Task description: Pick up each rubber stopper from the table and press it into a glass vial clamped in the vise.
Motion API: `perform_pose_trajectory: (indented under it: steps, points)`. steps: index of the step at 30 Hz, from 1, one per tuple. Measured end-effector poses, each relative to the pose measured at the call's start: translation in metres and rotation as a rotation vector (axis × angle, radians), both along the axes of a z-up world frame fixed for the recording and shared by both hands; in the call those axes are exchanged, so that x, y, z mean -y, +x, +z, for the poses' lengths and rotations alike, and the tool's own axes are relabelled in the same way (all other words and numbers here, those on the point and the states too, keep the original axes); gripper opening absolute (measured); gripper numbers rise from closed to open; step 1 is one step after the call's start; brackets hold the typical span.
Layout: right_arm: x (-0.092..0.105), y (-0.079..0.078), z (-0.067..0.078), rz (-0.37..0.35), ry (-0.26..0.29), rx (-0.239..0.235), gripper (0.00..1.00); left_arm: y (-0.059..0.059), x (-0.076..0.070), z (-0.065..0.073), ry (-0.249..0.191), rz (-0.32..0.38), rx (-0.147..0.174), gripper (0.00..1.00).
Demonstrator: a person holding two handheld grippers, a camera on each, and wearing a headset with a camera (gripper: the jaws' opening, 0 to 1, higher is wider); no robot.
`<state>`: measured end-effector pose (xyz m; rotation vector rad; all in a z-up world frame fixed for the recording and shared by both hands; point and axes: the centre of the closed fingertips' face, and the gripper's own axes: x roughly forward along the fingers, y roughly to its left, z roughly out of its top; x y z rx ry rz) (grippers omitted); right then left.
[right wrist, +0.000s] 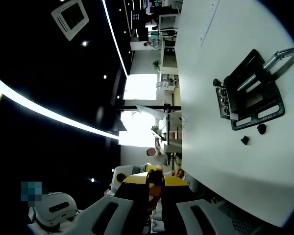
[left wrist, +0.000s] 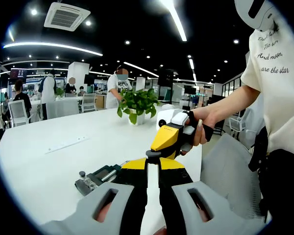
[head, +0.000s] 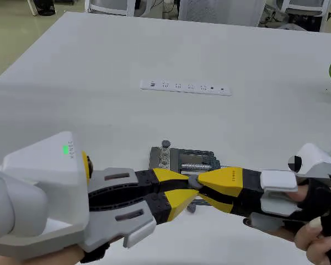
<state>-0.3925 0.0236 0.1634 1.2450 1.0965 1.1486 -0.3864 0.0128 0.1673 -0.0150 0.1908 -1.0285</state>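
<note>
My left gripper (head: 188,186) and right gripper (head: 198,183) meet tip to tip in the air just in front of the vise (head: 183,160). A small dark grey rubber stopper (left wrist: 154,153) sits where the tips touch. It looks pinched in the right gripper's shut jaws, with the left gripper's (left wrist: 153,165) shut jaws against it. The vise (right wrist: 250,95) holds glass vials (head: 163,160) at its left end. One stopper (head: 165,144) stands on the table behind the vise. Two loose stoppers (right wrist: 261,129) (right wrist: 244,140) lie on the table near it.
A white power strip (head: 186,87) lies further back on the white table (head: 99,83). A potted plant (left wrist: 137,104) stands at the far table edge. Chairs line the back, and people stand at other desks in the room.
</note>
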Motion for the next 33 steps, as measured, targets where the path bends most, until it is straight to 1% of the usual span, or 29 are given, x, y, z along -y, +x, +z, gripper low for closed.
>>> perform_pose_trajectory:
  steps: [2,4,5,9,10,11,14,16,17,18,19,20,21,22,23,24,25,26,27,28,29,31,32,33]
  points:
    - [0.001,0.002,0.0,-0.002,-0.001,0.007,0.05,0.0,0.0,0.0,0.0,0.002,0.001,0.03]
    - [0.001,0.002,-0.001,-0.004,-0.008,0.025,0.05,0.001,0.0,0.0,0.002,0.004,0.003,0.03]
    - [0.001,0.002,0.0,-0.007,-0.009,0.046,0.05,0.001,0.0,0.0,0.002,0.006,0.005,0.03]
    - [0.001,0.004,0.001,-0.01,-0.02,0.083,0.05,0.0,-0.001,0.001,0.0,0.007,0.009,0.03]
    - [0.002,0.005,0.0,-0.014,-0.032,0.11,0.05,0.0,-0.002,0.002,-0.001,0.01,0.01,0.03]
    - [0.002,0.005,0.0,-0.016,-0.04,0.112,0.06,0.001,-0.002,0.002,-0.002,0.014,0.012,0.03]
    - [0.005,0.009,-0.001,-0.014,-0.042,0.119,0.06,0.002,-0.005,0.002,-0.011,0.024,0.006,0.03]
    - [0.006,0.01,-0.002,-0.014,-0.066,0.143,0.11,0.003,-0.007,0.001,-0.012,0.035,0.003,0.03]
    - [0.008,0.012,-0.004,-0.011,-0.083,0.167,0.14,0.004,-0.008,0.001,-0.012,0.04,0.001,0.03]
    - [0.011,0.018,-0.005,-0.014,-0.115,0.223,0.18,0.005,-0.01,0.001,-0.013,0.044,-0.003,0.03]
    - [0.012,0.021,-0.004,-0.017,-0.13,0.255,0.2,0.006,-0.011,0.0,-0.01,0.051,-0.002,0.03]
    - [0.013,0.022,0.002,0.004,-0.14,0.315,0.21,0.006,-0.012,-0.001,-0.004,0.058,-0.007,0.03]
    - [0.013,0.022,0.006,0.022,-0.151,0.358,0.18,0.007,-0.013,-0.001,-0.002,0.062,-0.008,0.03]
    - [0.013,0.021,0.01,0.068,-0.189,0.438,0.17,0.008,-0.015,-0.002,-0.002,0.068,-0.01,0.03]
    - [0.013,0.02,0.01,0.117,-0.237,0.526,0.17,0.008,-0.015,-0.002,-0.004,0.068,-0.014,0.03]
    - [0.014,0.021,0.01,0.15,-0.287,0.611,0.19,0.008,-0.015,-0.002,-0.003,0.069,-0.015,0.03]
    - [0.012,0.022,0.011,0.196,-0.343,0.735,0.22,0.007,-0.015,-0.003,-0.001,0.068,-0.016,0.03]
    - [0.012,0.023,0.012,0.223,-0.383,0.802,0.25,0.007,-0.015,-0.003,0.001,0.066,-0.018,0.03]
    - [0.012,0.025,0.012,0.255,-0.419,0.86,0.27,0.007,-0.015,-0.004,0.004,0.065,-0.017,0.03]
    - [0.01,0.026,0.016,0.288,-0.436,0.929,0.27,0.007,-0.014,-0.004,0.005,0.065,-0.02,0.03]
    - [0.008,0.027,0.019,0.295,-0.447,0.967,0.26,0.007,-0.014,-0.005,0.004,0.064,-0.024,0.03]
    - [0.008,0.027,0.016,0.402,-0.52,1.116,0.25,0.007,-0.014,-0.006,0.007,0.064,-0.023,0.03]
    - [0.009,0.027,0.014,0.447,-0.555,1.177,0.25,0.006,-0.013,-0.006,0.009,0.063,-0.024,0.03]
    - [0.01,0.027,0.011,0.514,-0.608,1.266,0.25,0.006,-0.014,-0.007,0.01,0.062,-0.026,0.03]
